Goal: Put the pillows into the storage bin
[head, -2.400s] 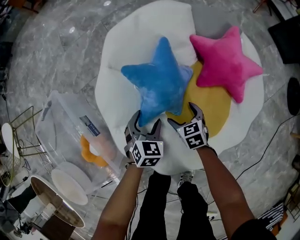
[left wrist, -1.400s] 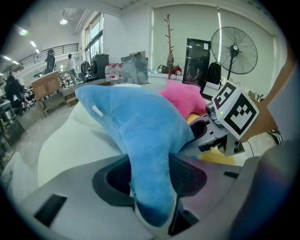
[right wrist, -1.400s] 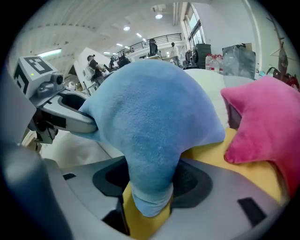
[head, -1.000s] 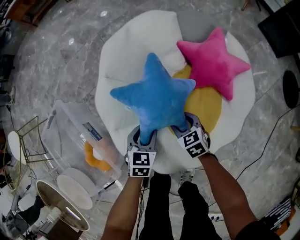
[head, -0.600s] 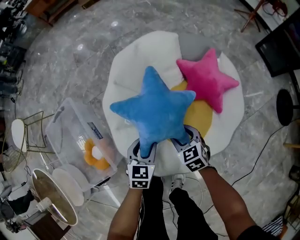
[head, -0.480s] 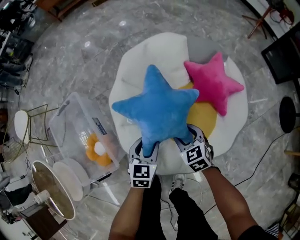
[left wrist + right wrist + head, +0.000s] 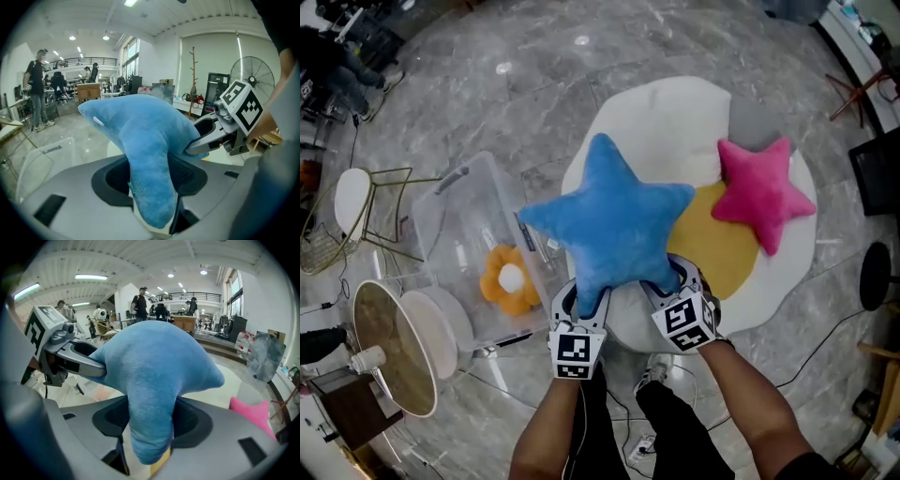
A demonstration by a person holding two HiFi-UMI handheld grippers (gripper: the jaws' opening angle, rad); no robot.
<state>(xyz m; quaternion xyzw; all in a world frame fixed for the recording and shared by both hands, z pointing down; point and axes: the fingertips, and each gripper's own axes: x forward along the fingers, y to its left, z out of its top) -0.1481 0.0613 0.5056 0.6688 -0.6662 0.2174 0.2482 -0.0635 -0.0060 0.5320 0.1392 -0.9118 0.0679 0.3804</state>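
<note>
A blue star pillow (image 7: pixel 609 220) hangs in the air, held by two of its lower points. My left gripper (image 7: pixel 585 302) is shut on one point (image 7: pixel 150 187), my right gripper (image 7: pixel 667 277) on the other (image 7: pixel 147 427). The pillow sits between the clear storage bin (image 7: pixel 464 216) on the left and the white egg-shaped cushion (image 7: pixel 675 122) on the right. A pink star pillow (image 7: pixel 761 192) rests on that cushion beside its yellow yolk patch (image 7: pixel 717 248). Inside the bin lies a small orange flower pillow (image 7: pixel 511 281).
A round white lid (image 7: pixel 431 333) and a brown round table (image 7: pixel 389 361) stand at the lower left. A wire-frame chair (image 7: pixel 356 202) is beside the bin. Cables (image 7: pixel 825 328) run over the grey marble floor. People stand far off in the left gripper view.
Both grippers have risen with the blue star, which now hangs off the cushion and closer to the bin. The bin and the orange flower have come nearer the middle of the head view.
</note>
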